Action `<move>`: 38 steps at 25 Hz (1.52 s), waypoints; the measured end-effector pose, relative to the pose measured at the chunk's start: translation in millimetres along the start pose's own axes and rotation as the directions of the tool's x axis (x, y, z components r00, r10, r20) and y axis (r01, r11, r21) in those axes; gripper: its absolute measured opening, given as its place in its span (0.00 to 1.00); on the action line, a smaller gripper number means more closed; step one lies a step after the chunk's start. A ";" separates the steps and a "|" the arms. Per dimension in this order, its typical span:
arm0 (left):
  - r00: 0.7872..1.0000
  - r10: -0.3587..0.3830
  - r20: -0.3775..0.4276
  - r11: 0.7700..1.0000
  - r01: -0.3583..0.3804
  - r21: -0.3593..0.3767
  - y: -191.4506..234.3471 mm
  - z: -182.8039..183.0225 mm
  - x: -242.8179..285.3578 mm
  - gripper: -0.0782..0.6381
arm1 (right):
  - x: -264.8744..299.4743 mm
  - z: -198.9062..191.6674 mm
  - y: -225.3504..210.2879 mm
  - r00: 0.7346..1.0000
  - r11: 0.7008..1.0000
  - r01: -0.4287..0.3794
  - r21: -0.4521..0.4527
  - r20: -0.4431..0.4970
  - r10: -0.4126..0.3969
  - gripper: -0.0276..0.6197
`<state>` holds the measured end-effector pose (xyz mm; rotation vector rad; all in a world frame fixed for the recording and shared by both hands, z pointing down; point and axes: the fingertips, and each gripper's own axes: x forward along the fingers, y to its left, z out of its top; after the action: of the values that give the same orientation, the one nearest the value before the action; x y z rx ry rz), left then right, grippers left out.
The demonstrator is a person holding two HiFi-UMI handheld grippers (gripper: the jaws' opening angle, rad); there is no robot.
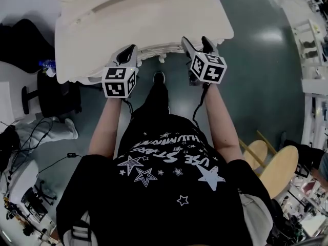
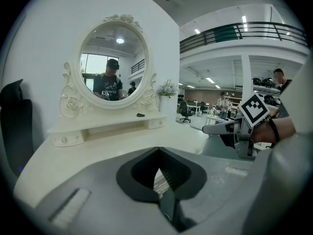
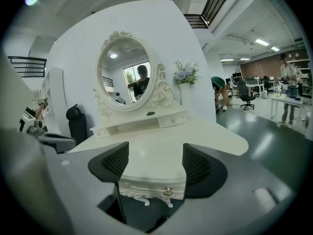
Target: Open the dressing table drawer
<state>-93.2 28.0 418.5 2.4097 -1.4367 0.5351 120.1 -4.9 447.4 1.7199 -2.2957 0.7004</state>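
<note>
The white dressing table (image 1: 143, 14) stands in front of me, with its oval mirror (image 3: 126, 72) at the back. Its carved drawer front (image 3: 149, 184) has a small metal knob (image 3: 167, 192), seen low between the right jaws and a short way ahead of them. My right gripper (image 3: 152, 163) is open with nothing in it, at the table's front edge (image 1: 197, 44). My left gripper (image 2: 159, 175) is shut and empty, raised over the tabletop's left front (image 1: 128, 54). The drawer looks closed.
A black chair (image 1: 51, 94) stands left of the table. Cables (image 1: 31, 132) lie on the floor at the left. Round wooden stools (image 1: 279, 168) are behind me on the right. A shelf with small drawers (image 2: 68, 139) and a flower vase (image 3: 186, 74) sit under the mirror.
</note>
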 end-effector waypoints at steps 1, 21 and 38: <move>1.000 -0.005 0.000 1.000 0.005 -0.001 1.7 2.8 8.3 0.11 | 7.2 2.5 -3.4 1.000 1.000 0.002 -0.001 -0.004 -0.002 0.59; 0.996 -0.047 -0.075 0.999 0.045 -0.021 80.2 51.6 200.0 0.11 | 207.1 61.2 -73.7 0.989 0.996 0.037 -0.077 -0.142 -0.048 0.47; 0.992 -0.065 -0.110 0.996 0.059 -0.061 117.3 43.3 243.2 0.11 | 300.8 64.2 -94.4 0.966 0.963 0.121 -0.241 -0.194 -0.170 0.29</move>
<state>-83.7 -234.2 496.0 2.3317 -1.3090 0.5954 124.1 -312.5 542.0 1.6046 -1.9952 0.5403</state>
